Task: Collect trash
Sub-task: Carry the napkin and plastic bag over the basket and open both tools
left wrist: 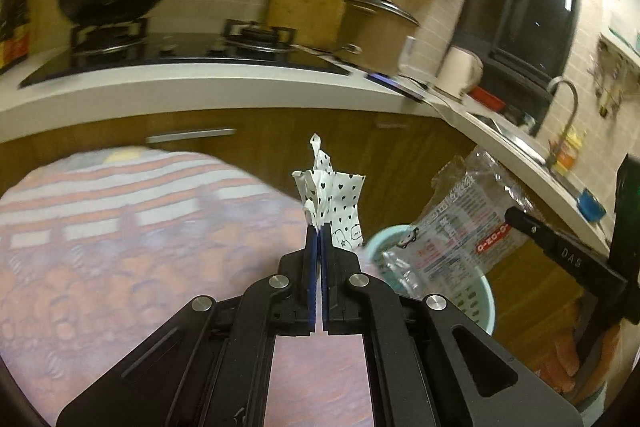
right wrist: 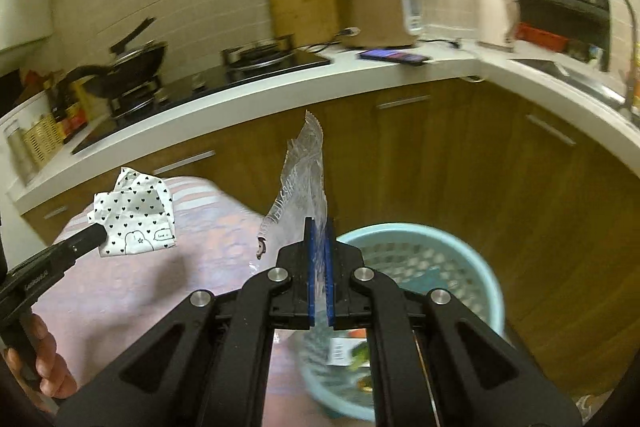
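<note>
Left hand-held gripper (left wrist: 319,227) pinches the dotted paper (left wrist: 334,205); right hand-held gripper (right wrist: 319,227) pinches the clear wrapper (right wrist: 300,183), both near the bin (right wrist: 480,263). Released too early, light trash may drift past the rim.

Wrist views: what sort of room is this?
A home kitchen, most likely: gas hob with a black pan, a rice cooker on the white countertop, and a sink tap.

Two grippers, the left gripper (left wrist: 319,227) and right gripper (right wrist: 319,223); two wrappers, a heart-print wrapper (left wrist: 336,199) and clear wrapper (right wrist: 304,183); one basket (right wrist: 476,259).
</note>
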Motion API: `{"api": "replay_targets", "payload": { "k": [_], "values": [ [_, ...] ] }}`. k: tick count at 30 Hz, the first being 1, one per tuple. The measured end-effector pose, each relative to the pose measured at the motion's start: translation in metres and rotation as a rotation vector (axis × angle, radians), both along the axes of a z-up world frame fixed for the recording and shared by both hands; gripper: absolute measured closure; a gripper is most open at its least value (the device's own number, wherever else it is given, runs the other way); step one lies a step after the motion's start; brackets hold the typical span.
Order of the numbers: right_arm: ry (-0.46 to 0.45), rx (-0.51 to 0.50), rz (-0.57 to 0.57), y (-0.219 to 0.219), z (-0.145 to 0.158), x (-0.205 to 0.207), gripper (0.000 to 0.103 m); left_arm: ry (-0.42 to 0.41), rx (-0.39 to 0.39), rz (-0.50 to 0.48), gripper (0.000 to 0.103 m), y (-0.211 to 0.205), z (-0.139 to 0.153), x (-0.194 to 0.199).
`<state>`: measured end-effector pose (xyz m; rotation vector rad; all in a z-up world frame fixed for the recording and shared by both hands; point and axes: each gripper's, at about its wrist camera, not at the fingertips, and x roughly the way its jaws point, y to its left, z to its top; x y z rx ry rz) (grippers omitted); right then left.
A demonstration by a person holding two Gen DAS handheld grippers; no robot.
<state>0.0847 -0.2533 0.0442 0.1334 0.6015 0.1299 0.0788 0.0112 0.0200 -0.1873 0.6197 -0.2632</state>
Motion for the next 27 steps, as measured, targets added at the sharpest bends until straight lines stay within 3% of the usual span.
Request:
{"api": "replay_targets", "payload": {
  "k": [12, 23, 24, 26, 27],
  "values": [
    [0.029, -0.045, -0.107, -0.068, -0.022, 0.002, 0.101, 0.02, 0.034, -0.172, 0.103, -0.11, -0.02, 0.033],
    [0.146, -0.042, -0.115, -0.081, -0.064, 0.019, 0.099, 0.112, 0.047, -0.221, 0.101, -0.141, -0.059, 0.053],
    [0.171, -0.038, -0.107, -0.081, -0.07, 0.023, 0.095, 0.131, 0.043, -0.227, 0.096, -0.142, -0.064, 0.055],
    [0.217, -0.033, -0.105, -0.081, -0.082, 0.03, 0.072, 0.165, 0.034, -0.228, 0.071, -0.141, -0.072, 0.06],
    [0.228, -0.034, -0.116, -0.082, -0.088, 0.031, 0.051, 0.166, 0.035, -0.218, 0.064, -0.14, -0.074, 0.061]
  ]
}}
